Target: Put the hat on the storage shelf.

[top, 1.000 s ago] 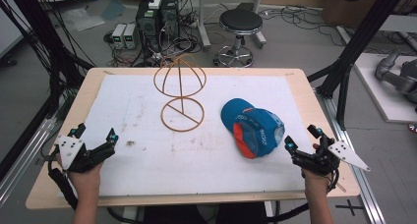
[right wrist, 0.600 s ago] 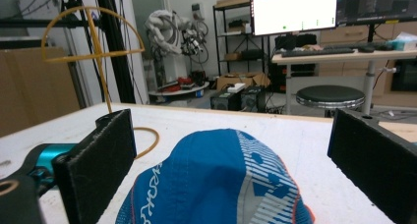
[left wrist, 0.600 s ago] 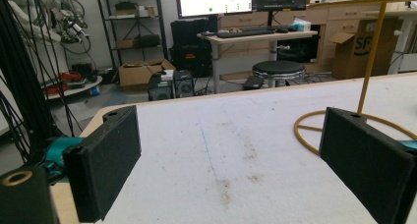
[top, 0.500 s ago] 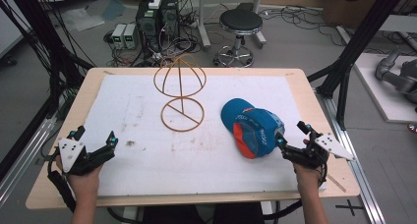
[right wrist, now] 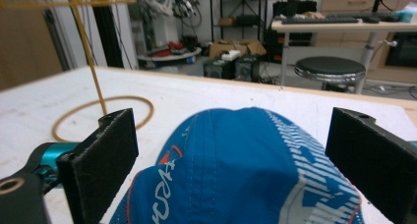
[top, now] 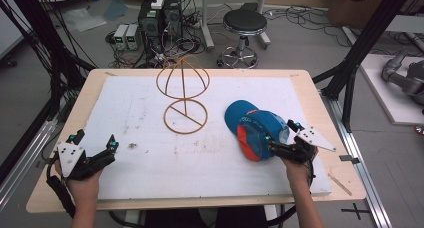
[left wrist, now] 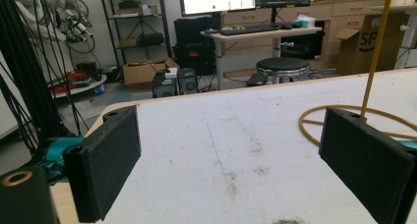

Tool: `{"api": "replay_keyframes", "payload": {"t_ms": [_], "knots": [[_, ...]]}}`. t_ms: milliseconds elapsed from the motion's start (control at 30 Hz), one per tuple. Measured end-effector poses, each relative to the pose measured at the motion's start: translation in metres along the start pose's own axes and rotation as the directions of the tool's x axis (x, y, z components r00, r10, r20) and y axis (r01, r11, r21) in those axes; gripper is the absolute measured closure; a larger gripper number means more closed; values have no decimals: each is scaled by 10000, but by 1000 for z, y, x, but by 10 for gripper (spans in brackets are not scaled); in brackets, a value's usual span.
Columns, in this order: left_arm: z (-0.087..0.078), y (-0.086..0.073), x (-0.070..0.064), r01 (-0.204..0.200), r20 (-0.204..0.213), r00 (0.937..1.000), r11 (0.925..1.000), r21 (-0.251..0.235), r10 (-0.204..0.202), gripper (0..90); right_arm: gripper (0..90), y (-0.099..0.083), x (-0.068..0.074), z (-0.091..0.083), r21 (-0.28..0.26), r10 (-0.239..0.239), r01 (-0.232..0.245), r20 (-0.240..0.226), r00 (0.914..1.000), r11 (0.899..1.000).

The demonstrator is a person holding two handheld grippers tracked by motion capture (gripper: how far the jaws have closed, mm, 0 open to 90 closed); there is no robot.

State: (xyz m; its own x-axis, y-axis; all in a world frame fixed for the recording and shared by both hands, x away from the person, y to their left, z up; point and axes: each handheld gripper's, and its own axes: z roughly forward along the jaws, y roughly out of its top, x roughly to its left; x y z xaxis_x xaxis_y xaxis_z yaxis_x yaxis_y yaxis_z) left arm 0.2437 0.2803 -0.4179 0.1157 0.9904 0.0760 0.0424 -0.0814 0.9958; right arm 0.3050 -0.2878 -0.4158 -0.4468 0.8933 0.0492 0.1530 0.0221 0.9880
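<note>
The blue cap [top: 255, 129] lay crown-up on the white table cover [top: 150, 168], at the right side, to the right of the yellow wire hat stand [top: 183, 95], near it but apart. Nothing hung on the stand, so the work looked barely begun: the cap was not yet gripped, and lifting it and getting it over to the stand was all left to do, if that was the aim.

The right gripper [top: 280, 140] sat at the cap's near right edge with its jaws spread wide. In the right gripper view the cap [right wrist: 255, 170] sat between the two black jaws, with the jaws still clear of the fabric on both sides. A grip seemed the next step, and the soft cloth would likely bunch when pinched.

The left gripper [top: 95, 149] rested at the front left corner of the table, well apart from both cap and stand, jaws also spread with nothing between them; its own view looked across bare, stained cover toward the stand's base ring [left wrist: 359, 121] and upright rod.

Nothing stood between cap and stand. The thin arched wires at the top of the stand could have snagged the cap. Beyond the far edge a black stool [top: 244, 23], computer boxes [top: 160, 15] and loose cables sat on the floor, out of the way
</note>
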Motion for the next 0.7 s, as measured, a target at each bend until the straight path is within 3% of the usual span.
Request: {"api": "replay_keyframes", "payload": {"t_ms": [100, 167, 233, 333, 500, 567, 700], "knots": [[0, 0, 1, 34, -20, 10000, 10000, -10, -34, 91, 76, -2, 3, 4, 314, -166, 159, 226, 9996, 9994], [-1, 0, 1, 23, -35, 10000, 10000, 16, -23, 91, 150, -3, 4, 6, 530, -57, 36, 395, 9992, 9986], [-1, 0, 1, 31, -35, 10000, 10000, -14, -31, 91, 165, -4, 3, 8, 689, -69, 27, 609, 9981, 9976], [-1, -1, 1, 44, -30, 10000, 10000, -9, -44, 91, 205, -6, 3, 9, 923, 91, -146, 593, 9982, 9956], [-1, -1, 2, 43, -34, 10000, 10000, 0, -43, 91, 279, -7, 5, 12, 1253, -162, 78, 664, 9977, 9921], [-1, -1, 2, 47, -50, 10000, 10000, 7, -47, 91, 364, -9, 6, 14, 1464, -395, 253, 948, 9947, 9889], [-1, -1, 2, 61, -44, 10000, 10000, 12, -61, 91, 470, -11, 6, 15, 1735, -457, 285, 956, 9944, 9844]]}}
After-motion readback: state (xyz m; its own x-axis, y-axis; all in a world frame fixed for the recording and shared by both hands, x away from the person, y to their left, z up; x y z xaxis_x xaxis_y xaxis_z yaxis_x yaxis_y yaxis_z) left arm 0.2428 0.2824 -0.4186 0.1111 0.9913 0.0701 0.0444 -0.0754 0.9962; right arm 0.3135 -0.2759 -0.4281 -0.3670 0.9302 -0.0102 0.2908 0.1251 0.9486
